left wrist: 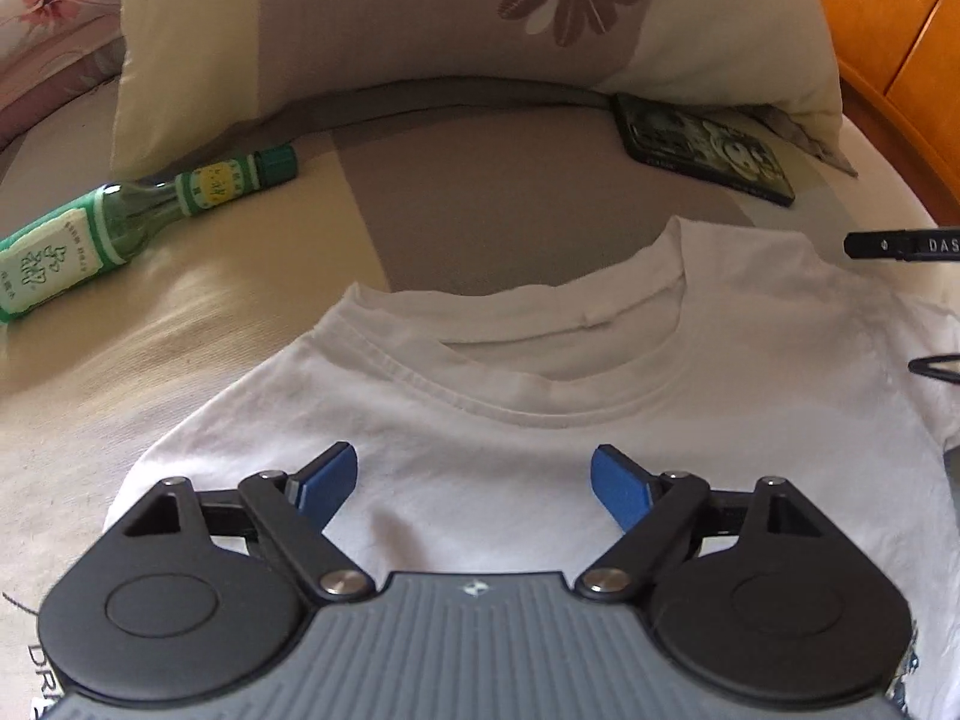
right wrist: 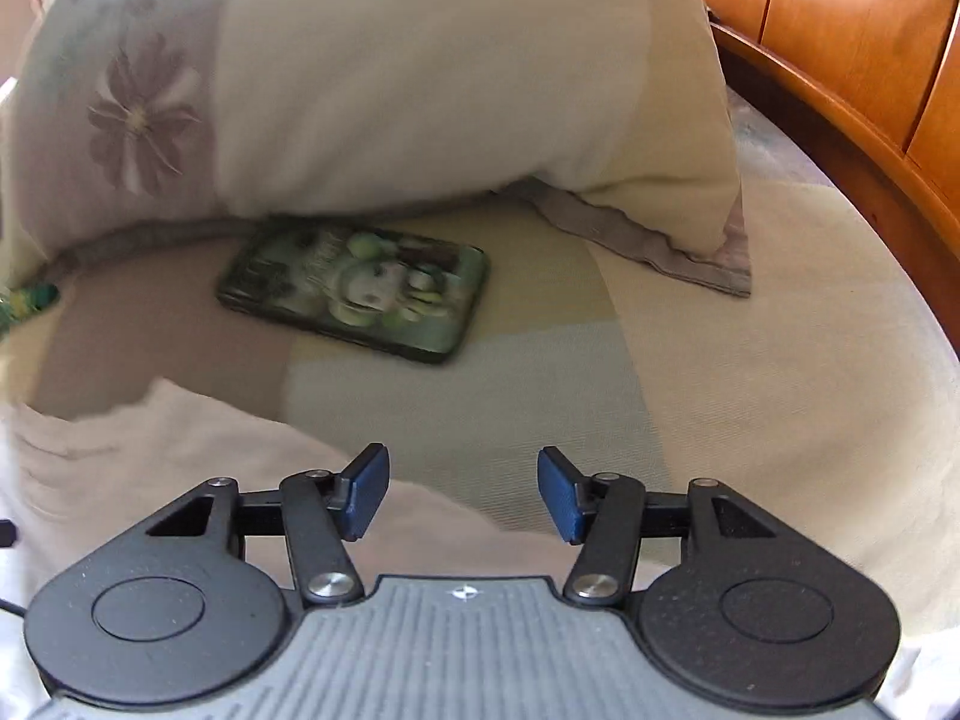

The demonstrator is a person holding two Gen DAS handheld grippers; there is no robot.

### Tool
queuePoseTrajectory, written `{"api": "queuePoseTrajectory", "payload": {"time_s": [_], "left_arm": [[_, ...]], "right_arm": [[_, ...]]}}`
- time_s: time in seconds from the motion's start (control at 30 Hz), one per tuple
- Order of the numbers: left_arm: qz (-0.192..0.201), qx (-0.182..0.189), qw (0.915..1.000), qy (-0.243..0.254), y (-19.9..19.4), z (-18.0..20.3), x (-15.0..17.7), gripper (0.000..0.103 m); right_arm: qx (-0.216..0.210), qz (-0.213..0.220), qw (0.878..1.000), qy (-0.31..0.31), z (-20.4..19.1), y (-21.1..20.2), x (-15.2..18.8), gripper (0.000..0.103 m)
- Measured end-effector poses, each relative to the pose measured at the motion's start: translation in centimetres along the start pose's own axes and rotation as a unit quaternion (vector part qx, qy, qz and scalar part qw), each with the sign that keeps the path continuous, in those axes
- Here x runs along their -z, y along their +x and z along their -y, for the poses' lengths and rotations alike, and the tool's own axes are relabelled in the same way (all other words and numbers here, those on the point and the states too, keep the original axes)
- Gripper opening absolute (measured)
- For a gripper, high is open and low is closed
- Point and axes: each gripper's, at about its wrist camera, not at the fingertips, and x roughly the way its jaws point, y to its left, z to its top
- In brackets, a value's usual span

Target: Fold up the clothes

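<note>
A white T-shirt [left wrist: 600, 372] lies flat on the bed, neck opening facing away. My left gripper [left wrist: 474, 483] is open and empty above the shirt's chest, just below the collar. My right gripper [right wrist: 462, 489] is open and empty over the shirt's right shoulder edge [right wrist: 180, 444], where white cloth meets the bedsheet. A black part of the right gripper [left wrist: 900, 246] shows at the right edge of the left wrist view, over the shirt's right shoulder.
A green glass bottle [left wrist: 132, 216] lies on the bedsheet at the left. A phone with a green picture case [left wrist: 708, 147] [right wrist: 360, 288] lies beyond the shirt, by a flowered pillow [left wrist: 480, 18] [right wrist: 420, 72]. A wooden bed frame [right wrist: 840, 60] runs along the right.
</note>
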Motion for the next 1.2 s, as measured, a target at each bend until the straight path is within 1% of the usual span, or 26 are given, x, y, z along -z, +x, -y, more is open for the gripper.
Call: {"api": "queuePoseTrajectory", "payload": {"time_s": [0.03, 0.07, 0.13, 0.17, 0.2, 0.23, 0.27, 0.3, 0.37, 0.43, 0.47, 0.53, 0.6, 0.63, 0.7, 0.73, 0.8, 0.87, 0.9, 0.97, 1.07, 1.1, 1.17, 1.2], "left_arm": [[0.003, 0.001, 0.9999, -0.012, -0.5, -0.2, 0.4, 0.085], [0.004, 0.001, 0.9997, -0.023, -1.0, -0.4, 1.0, 0.085], [-0.003, -0.006, 0.9988, -0.048, -1.5, -0.6, 2.4, 0.085], [-0.009, -0.007, 0.9984, -0.055, -1.5, -0.7, 3.0, 0.085], [-0.015, -0.008, 0.998, -0.061, -1.3, -0.7, 3.5, 0.085], [-0.019, -0.013, 0.9977, -0.064, -1.0, -0.6, 3.9, 0.085], [-0.022, -0.018, 0.9974, -0.066, -0.6, -0.6, 4.3, 0.085], [-0.018, -0.021, 0.9976, -0.064, -0.4, -0.5, 4.4, 0.086], [-0.013, -0.026, 0.9978, -0.059, -0.1, -0.2, 4.0, 0.087], [-0.011, -0.022, 0.9977, -0.063, -0.1, 0.0, 3.3, 0.087], [-0.009, -0.016, 0.9976, -0.067, -0.3, 0.1, 3.0, 0.087], [-0.003, -0.008, 0.9977, -0.067, -0.8, 0.4, 2.6, 0.087], [0.004, -0.005, 0.9984, -0.056, -1.4, 1.1, 2.2, 0.087], [0.007, -0.003, 0.9988, -0.048, -1.6, 1.5, 2.0, 0.087], [0.01, 0.002, 0.9995, -0.031, -1.9, 2.4, 1.7, 0.087], [0.01, 0.006, 0.9997, -0.022, -2.0, 2.8, 1.5, 0.087], [0.008, 0.011, 0.9999, -0.004, -2.0, 3.7, 1.5, 0.087], [0.004, 0.013, 0.9998, 0.013, -1.9, 4.6, 1.7, 0.087], [0.003, 0.014, 0.9997, 0.019, -2.0, 4.9, 1.8, 0.087], [-0.001, 0.016, 0.9994, 0.032, -2.0, 5.7, 2.0, 0.087], [-0.005, 0.019, 0.9985, 0.051, -2.1, 6.7, 2.2, 0.087], [-0.007, 0.02, 0.9982, 0.057, -2.1, 7.1, 2.3, 0.087], [-0.01, 0.022, 0.9973, 0.07, -2.2, 7.8, 2.5, 0.087], [-0.012, 0.023, 0.9968, 0.076, -2.2, 8.1, 2.6, 0.087]], "right_arm": [[-0.013, -0.004, 1.0, 0.006, -0.9, -0.2, 0.8, 0.068], [-0.019, -0.014, 1.0, 0.005, -1.9, 0.2, 1.6, 0.069], [-0.022, -0.034, 0.999, -0.002, -3.9, 1.3, 3.3, 0.069], [-0.012, -0.032, 0.999, -0.006, -4.7, 1.9, 4.0, 0.072], [0.001, -0.017, 1.0, -0.01, -5.3, 2.5, 4.2, 0.08], [0.004, -0.008, 1.0, -0.009, -5.6, 3.1, 3.9, 0.089], [0.003, -0.004, 1.0, -0.005, -5.7, 3.8, 3.4, 0.093], [0.002, -0.001, 1.0, -0.001, -5.8, 4.4, 2.7, 0.094], [-0.003, 0.001, 1.0, 0.007, -5.0, 4.7, 1.2, 0.093], [-0.016, 0.004, 1.0, 0.018, -3.7, 3.8, 0.5, 0.085], [-0.021, 0.006, 0.999, 0.026, -2.9, 2.9, 0.3, 0.085], [-0.015, 0.014, 0.999, 0.041, -0.9, 0.3, 0.8, 0.085], [0.007, 0.022, 0.998, 0.058, 1.9, -2.6, 2.0, 0.085], [0.027, 0.026, 0.997, 0.062, 3.4, -4.0, 2.7, 0.085], [0.089, 0.032, 0.993, 0.067, 6.5, -6.3, 4.3, 0.085], [0.121, 0.035, 0.99, 0.069, 8.1, -7.4, 5.2, 0.085], [0.175, 0.027, 0.979, 0.1, 12.3, -8.7, 6.5, 0.085], [0.205, 0.02, 0.965, 0.16, 17.0, -9.5, 7.6, 0.085], [0.21, 0.013, 0.959, 0.19, 19.3, -9.7, 8.1, 0.085], [0.205, -0.004, 0.953, 0.223, 22.8, -9.5, 8.7, 0.085], [0.185, -0.026, 0.954, 0.236, 26.4, -8.2, 9.7, 0.085], [0.183, -0.021, 0.951, 0.247, 27.5, -8.1, 10.1, 0.085], [0.182, 0.004, 0.944, 0.274, 29.9, -8.1, 11.3, 0.083], [0.181, 0.01, 0.942, 0.283, 30.5, -8.2, 11.5, 0.082]]}}
